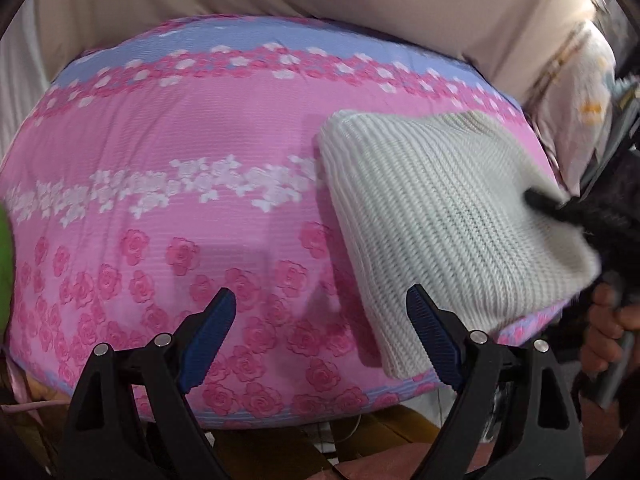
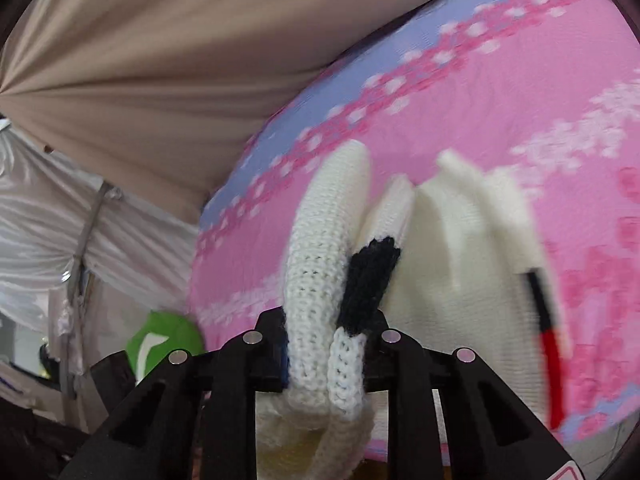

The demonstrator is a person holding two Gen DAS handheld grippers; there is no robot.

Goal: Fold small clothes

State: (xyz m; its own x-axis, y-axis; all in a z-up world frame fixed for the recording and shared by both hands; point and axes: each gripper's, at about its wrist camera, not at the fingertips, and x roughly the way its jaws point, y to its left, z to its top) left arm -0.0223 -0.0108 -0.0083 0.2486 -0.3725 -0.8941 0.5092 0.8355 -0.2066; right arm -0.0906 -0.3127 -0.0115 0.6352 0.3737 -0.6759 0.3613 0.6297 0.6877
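From your left wrist camera, your left hand-held gripper point(image 1: 322, 336) hangs wide open with nothing between its blue pads point(image 1: 208, 336), low over the pink floral cover point(image 1: 180, 140). The white knit garment point(image 1: 440, 216), folded flat, lies on the cover's right part, just beyond the right pad.

From your right wrist camera, your right hand-held gripper point(image 2: 324, 344) is clamped tight on bunched edges of the white knit garment point(image 2: 452, 264), where a black knit patch point(image 2: 370, 276) shows. A green object point(image 2: 164, 340) sits at lower left.
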